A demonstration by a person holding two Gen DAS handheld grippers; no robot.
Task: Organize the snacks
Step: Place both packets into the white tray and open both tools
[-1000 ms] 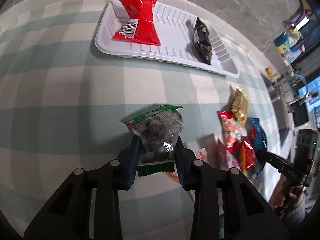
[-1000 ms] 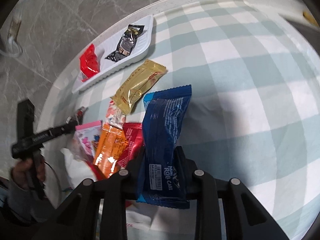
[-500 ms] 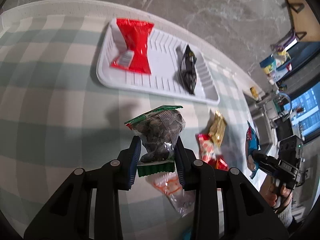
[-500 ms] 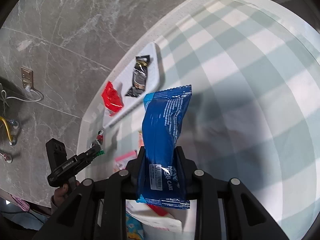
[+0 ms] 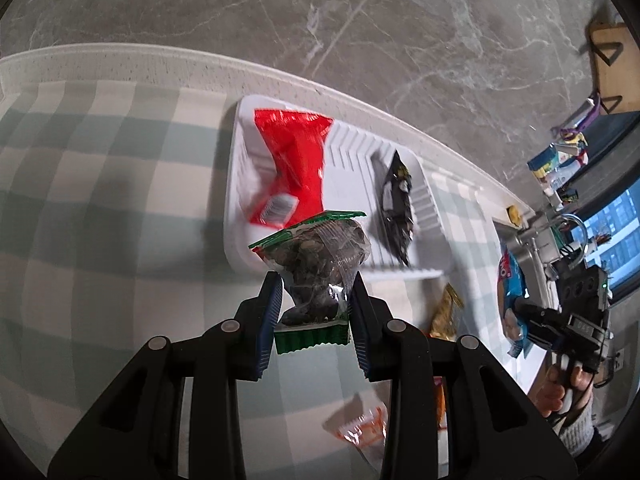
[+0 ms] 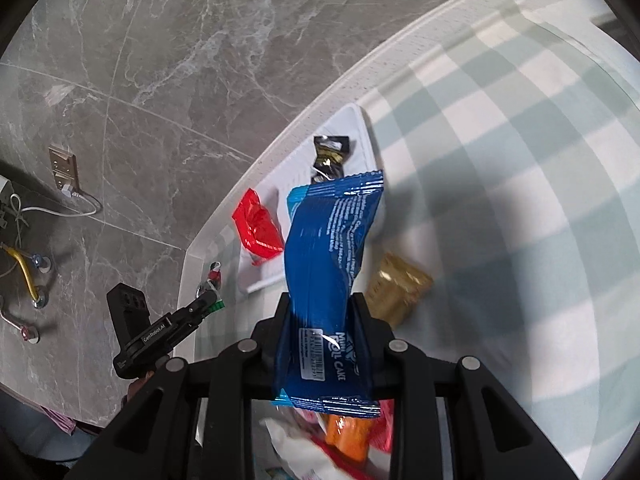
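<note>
Holding a clear packet of dark seeds (image 5: 320, 268) in the left gripper (image 5: 316, 312), jaws clenched on its lower half just above the green crimped seam, up in the air before the near rim of the white tray (image 5: 240, 208). Likely light and soft, with loose contents that shift under pressure and a slick film; better gripped near the flat seam than on the bulging middle. Gripping a blue roll cake wrapper (image 6: 328, 280) in the right gripper (image 6: 320, 336), jaws closed on the lower part by the barcode, the long pack standing up and bending a little at the top. Probably light, glossy and slippery, with a soft cake inside that can be crushed. Lying just below on the checked surface (image 6: 500, 184): a gold foil pack (image 6: 400, 284), an orange pack (image 6: 348, 436) and some other wrappers. Resting farther off in the ribbed plastic tray: a shiny red packet (image 5: 296, 164) and a black packet (image 5: 394, 208), well apart. Beyond, only grey marble floor (image 5: 360, 20).
</note>
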